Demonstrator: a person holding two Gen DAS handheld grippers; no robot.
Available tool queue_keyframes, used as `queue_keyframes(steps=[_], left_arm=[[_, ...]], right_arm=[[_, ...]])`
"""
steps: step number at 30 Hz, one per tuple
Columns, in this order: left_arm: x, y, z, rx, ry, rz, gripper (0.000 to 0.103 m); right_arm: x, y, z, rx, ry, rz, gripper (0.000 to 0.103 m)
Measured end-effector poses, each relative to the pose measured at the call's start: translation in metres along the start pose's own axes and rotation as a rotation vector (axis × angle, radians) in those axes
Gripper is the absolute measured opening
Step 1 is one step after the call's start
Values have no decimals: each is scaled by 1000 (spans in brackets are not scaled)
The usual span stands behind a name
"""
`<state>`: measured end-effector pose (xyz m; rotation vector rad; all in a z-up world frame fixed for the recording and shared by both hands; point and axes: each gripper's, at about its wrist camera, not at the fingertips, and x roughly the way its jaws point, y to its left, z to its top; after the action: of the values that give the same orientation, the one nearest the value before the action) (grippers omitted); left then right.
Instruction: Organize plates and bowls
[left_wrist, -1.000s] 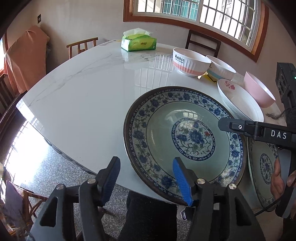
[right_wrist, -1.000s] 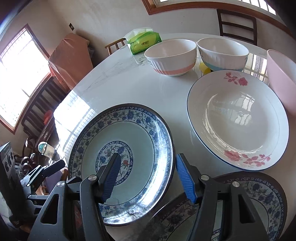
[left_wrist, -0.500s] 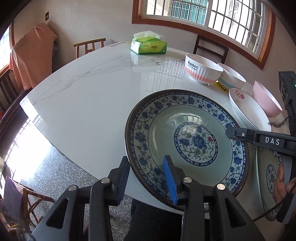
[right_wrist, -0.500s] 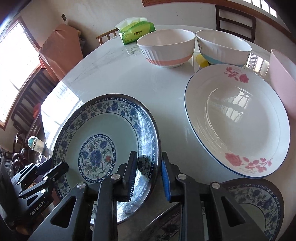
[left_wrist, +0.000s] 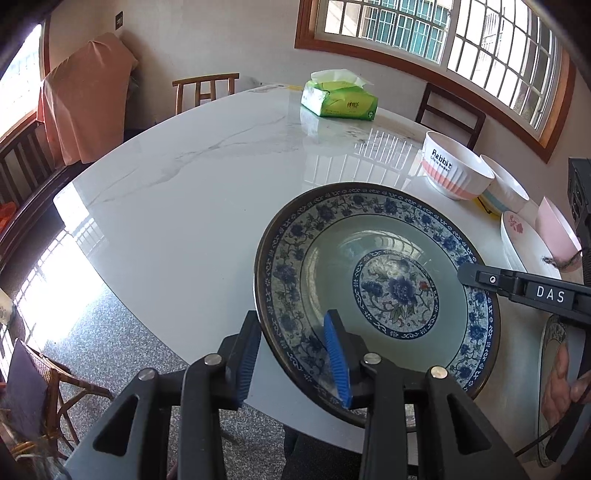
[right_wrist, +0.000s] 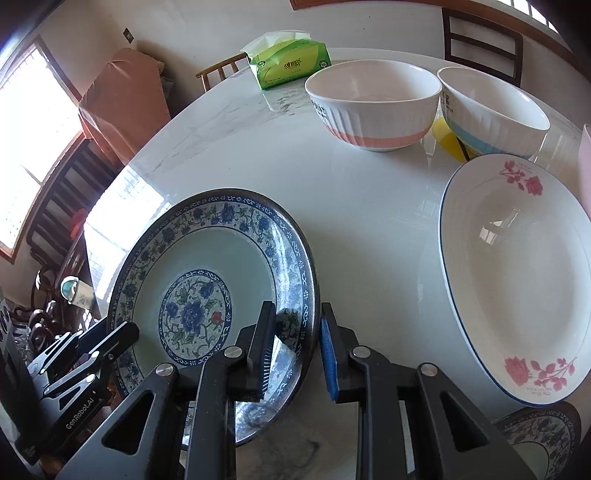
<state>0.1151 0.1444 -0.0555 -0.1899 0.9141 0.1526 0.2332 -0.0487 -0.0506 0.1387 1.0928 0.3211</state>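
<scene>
Both grippers (left_wrist: 293, 354) (right_wrist: 295, 350) on blue plate (left_wrist: 376, 291)

You are looking at a blue floral plate (left_wrist: 376, 291) sitting lower right, two bowls (right_wrist: 373, 105) standing upper right, a rose plate (right_wrist: 517, 280) lying right.

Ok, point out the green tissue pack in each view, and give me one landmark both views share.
Left wrist: the tissue pack lies at top centre, on the far side of the table.
Right wrist: the tissue pack lies at top centre, left of the pink-banded bowl.
Shared landmark: the pink-banded bowl, at right in the left view.
</scene>
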Motion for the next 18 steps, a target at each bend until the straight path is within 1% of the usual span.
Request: queue_keyframes(steps=[6, 12, 18], left_arm=[[5, 8, 8, -11, -9, 21, 36], [7, 11, 9, -9, -22, 43, 36], [8, 13, 11, -11, -26, 48, 36]], right_arm=[[5, 11, 4, -9, -3, 7, 22], [6, 18, 3, -11, -2, 13, 22], [7, 17, 4, -8, 2, 20, 22]])
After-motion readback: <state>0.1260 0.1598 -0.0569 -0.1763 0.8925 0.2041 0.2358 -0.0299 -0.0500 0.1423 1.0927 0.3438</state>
